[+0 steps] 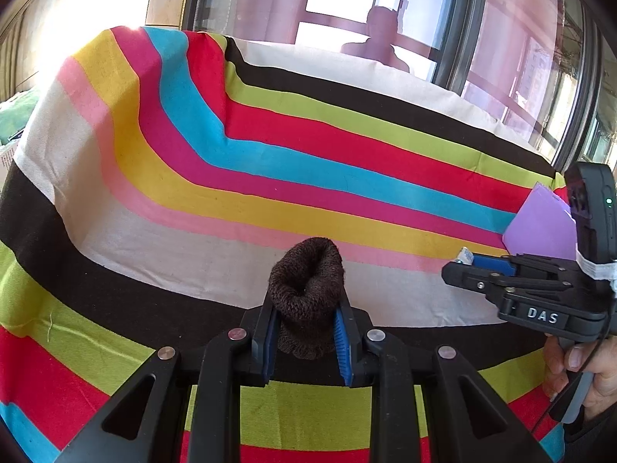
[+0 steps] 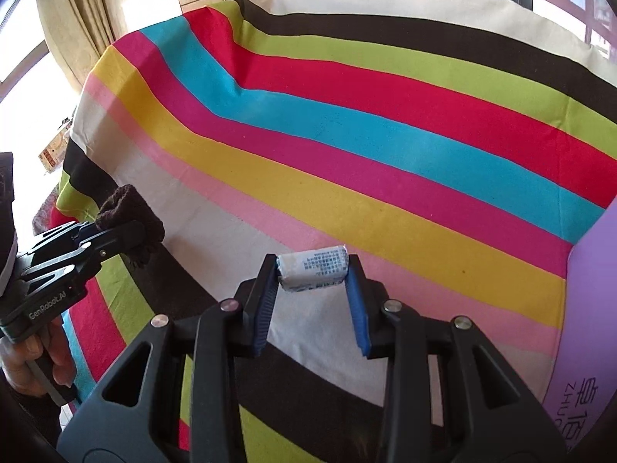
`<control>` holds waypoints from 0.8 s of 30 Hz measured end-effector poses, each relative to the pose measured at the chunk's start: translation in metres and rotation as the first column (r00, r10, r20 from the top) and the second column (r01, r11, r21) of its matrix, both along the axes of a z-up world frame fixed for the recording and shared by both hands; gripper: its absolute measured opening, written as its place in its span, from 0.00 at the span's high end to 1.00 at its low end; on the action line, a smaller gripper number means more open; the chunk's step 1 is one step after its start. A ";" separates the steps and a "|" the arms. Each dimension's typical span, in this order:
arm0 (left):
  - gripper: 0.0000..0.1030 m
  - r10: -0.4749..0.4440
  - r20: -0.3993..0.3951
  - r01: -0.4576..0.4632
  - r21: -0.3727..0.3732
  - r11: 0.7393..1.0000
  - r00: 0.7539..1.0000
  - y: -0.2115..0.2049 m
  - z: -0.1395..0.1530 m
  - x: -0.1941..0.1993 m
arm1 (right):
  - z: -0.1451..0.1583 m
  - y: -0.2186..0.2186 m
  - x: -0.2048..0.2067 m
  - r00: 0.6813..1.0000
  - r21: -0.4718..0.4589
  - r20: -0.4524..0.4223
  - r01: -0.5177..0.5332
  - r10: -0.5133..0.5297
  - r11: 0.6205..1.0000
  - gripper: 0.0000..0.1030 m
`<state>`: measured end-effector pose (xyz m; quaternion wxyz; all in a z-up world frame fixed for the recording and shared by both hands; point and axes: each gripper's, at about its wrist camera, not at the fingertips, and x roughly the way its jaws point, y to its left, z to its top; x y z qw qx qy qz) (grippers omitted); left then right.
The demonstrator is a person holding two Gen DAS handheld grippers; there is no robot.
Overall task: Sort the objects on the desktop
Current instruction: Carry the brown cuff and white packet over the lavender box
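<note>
Only the left wrist view shows the dark reflection of a person [image 1: 380,38] in the window [image 1: 385,7] beyond the striped cloth [image 1: 231,177], while only the right wrist view shows the beige curtain [image 2: 77,4] at the cloth's far left corner and the printed characters on the purple box [image 2: 586,347].

Taking the striped cloth as the landmark and going left to right: over its near left part, above the black and white bands, the left gripper [image 1: 306,328] is pinched tight on a brown knitted scrunchie [image 1: 306,281]. The scrunchie is a fuzzy dark ring, its open loop bulging up past the blue pads [image 1: 341,343], its lower part squeezed between them. The right wrist view shows the same pair [image 2: 127,223] from the side, with a hand [image 2: 34,362] on the handle below.

Further right over the cloth's white and pink bands, the right gripper [image 2: 312,274] pinches a small packet [image 2: 313,273] by its two ends at the very fingertips. The packet is a white wrapped block with blue print, lying crosswise between the pads. From the left wrist view only its tip [image 1: 464,255] pokes past the gripper's body [image 1: 501,270], which hides the rest.

At the cloth's right edge lies the purple box, partly covered in the left wrist view [image 1: 540,227] by the right gripper's camera housing [image 1: 594,212].
</note>
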<state>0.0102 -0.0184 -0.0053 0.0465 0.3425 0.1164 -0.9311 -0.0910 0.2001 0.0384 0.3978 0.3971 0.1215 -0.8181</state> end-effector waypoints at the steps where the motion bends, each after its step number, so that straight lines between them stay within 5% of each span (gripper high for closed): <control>1: 0.75 0.002 -0.008 -0.002 -0.004 1.000 1.000 0.000 0.001 0.001 | 0.006 0.004 0.005 1.000 -0.012 -0.012 0.004 -0.004 1.000 0.63; 14: 0.75 -0.055 -0.069 0.054 -0.019 0.998 0.996 0.022 0.017 0.040 | 0.063 0.060 0.087 0.983 -0.086 -0.153 0.090 -0.103 0.992 0.63; 24: 0.75 -0.155 -0.114 0.151 -0.038 0.988 0.981 0.059 0.043 0.046 | 0.090 0.121 0.104 0.946 -0.130 -0.210 0.224 -0.247 0.966 0.63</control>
